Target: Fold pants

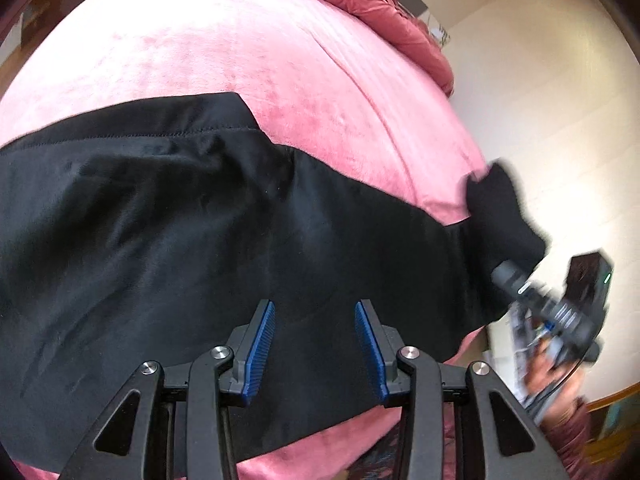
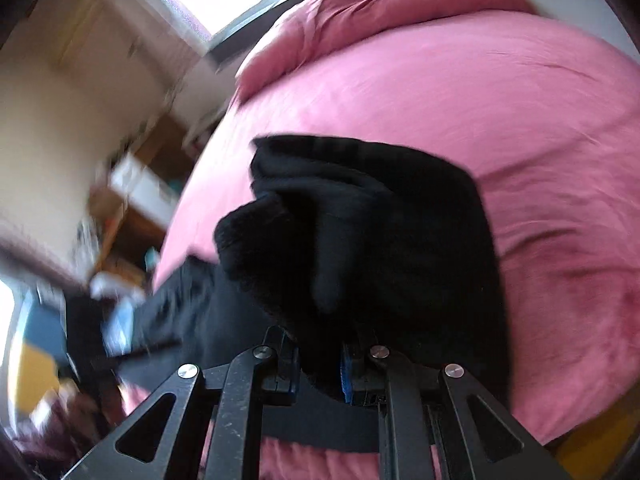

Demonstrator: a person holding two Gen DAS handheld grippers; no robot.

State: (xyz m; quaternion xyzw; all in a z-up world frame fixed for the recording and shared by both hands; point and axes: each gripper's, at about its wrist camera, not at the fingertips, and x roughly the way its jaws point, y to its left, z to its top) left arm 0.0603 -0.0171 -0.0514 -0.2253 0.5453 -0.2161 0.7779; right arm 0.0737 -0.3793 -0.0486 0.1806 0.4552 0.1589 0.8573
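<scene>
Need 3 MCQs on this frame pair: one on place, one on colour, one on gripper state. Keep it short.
1. Where do the black fabric pants lie?
A. on the pink plush bed cover
B. on a wooden floor
C. in a basket

2. What colour are the ribbed pads on the left gripper?
A. red
B. blue
C. white

3. What state is the right gripper in?
A. open over bare cover
B. shut on nothing
C. shut on the pants

Answers:
1. A: the pants spread across the cover in the left wrist view.
2. B: both pads show blue.
3. C: bunched black cloth fills the narrow gap between its jaws in the right wrist view.
</scene>
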